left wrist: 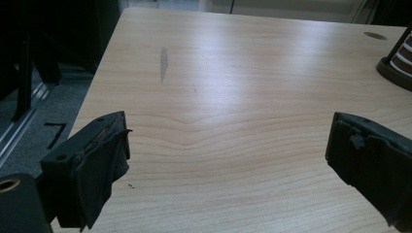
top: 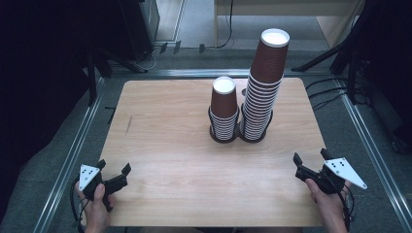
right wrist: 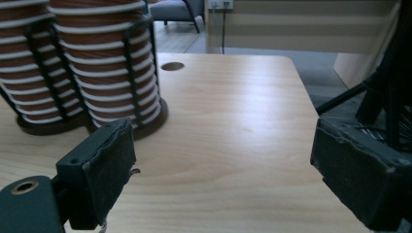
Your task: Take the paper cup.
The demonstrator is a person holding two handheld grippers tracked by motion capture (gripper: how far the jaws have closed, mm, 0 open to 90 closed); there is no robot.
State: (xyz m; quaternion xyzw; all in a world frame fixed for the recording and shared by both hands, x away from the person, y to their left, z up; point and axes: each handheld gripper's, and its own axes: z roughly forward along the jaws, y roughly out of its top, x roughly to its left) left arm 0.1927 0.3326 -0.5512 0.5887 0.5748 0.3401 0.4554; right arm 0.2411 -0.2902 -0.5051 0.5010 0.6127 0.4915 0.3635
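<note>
at the near edge of the wooden table (top: 170,145), the left gripper (top: 115,174) sits at the near left corner in the person's left hand (top: 97,211), its jaws spread wide with nothing but bare wood between them. the right gripper (top: 311,162) sits at the near right corner in the right hand (top: 330,206), likewise released, jaws apart and holding nothing. both are well apart from the cups.

farther out, past the middle of the table, two stacks of brown paper cups stand upright in black wire holders, side by side and touching or nearly so. the short stack (top: 224,110) is on the left, the tall stack (top: 263,87) on the right. in the right gripper view both stacks rise beyond its left jaw. a small round hole (right wrist: 172,66) in the tabletop lies just behind them. beyond the far edge is grey floor (top: 194,19).
</note>
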